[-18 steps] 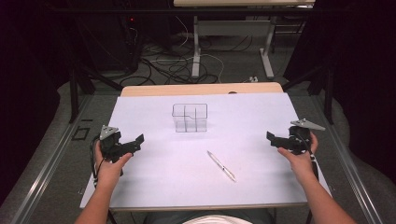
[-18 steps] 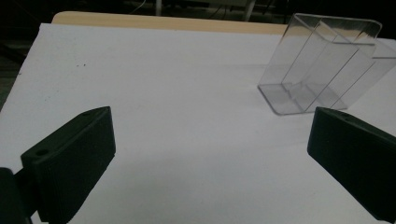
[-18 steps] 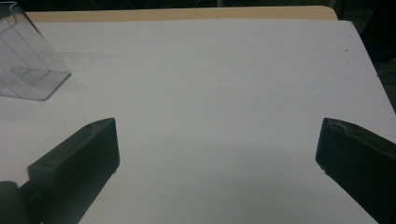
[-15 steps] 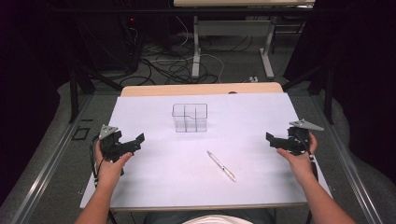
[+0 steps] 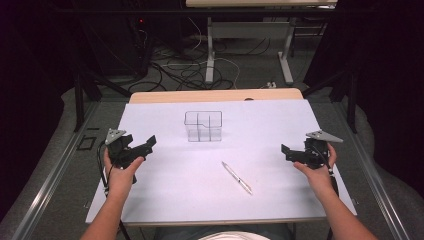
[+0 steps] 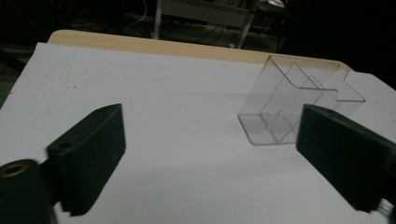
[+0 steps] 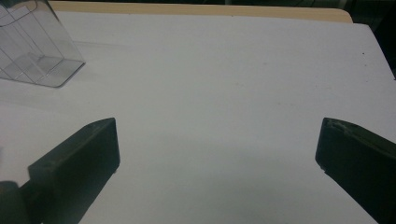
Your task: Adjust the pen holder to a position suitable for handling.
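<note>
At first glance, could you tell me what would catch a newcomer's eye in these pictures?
A clear plastic organizer stands upright at the middle of the white table, toward its far edge. A pen lies alone in front of it, slightly right. The left gripper and right gripper hang open at the sides, holding nothing.

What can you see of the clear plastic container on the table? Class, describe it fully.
The clear plastic container looks like rigid see-through plastic, open at the top and split by inner walls into compartments, all of them empty. It stands upright on the white table cover, towards the far middle. Nothing touches it: the pen lies apart on the near side, and both grippers are well off to the sides.
</note>
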Motion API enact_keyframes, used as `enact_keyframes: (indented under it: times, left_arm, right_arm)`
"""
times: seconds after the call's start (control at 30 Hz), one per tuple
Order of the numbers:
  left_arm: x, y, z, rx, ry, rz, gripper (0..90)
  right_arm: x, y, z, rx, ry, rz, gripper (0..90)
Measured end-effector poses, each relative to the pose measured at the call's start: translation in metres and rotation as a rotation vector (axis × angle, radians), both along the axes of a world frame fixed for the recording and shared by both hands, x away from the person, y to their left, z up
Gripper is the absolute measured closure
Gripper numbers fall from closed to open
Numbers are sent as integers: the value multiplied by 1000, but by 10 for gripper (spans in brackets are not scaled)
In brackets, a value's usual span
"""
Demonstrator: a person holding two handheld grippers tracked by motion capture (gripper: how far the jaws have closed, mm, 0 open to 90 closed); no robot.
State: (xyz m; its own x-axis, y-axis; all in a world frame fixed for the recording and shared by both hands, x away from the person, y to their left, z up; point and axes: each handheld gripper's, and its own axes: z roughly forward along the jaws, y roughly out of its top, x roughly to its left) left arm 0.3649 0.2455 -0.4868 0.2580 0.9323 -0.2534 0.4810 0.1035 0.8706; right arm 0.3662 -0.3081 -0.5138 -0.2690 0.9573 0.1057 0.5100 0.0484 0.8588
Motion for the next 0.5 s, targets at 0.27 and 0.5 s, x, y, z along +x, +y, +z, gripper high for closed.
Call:
enact_keyframes:
  times: [0.27,0.5]
  left_arm:
    - [18,-10,17,-26,11,13,180]
    - [32,-27,34,32,3,13,259]
  right_arm:
    - [-1,2,-1,-9,7,2,0]
    - [-2,2,-3,-6,12,1,0]
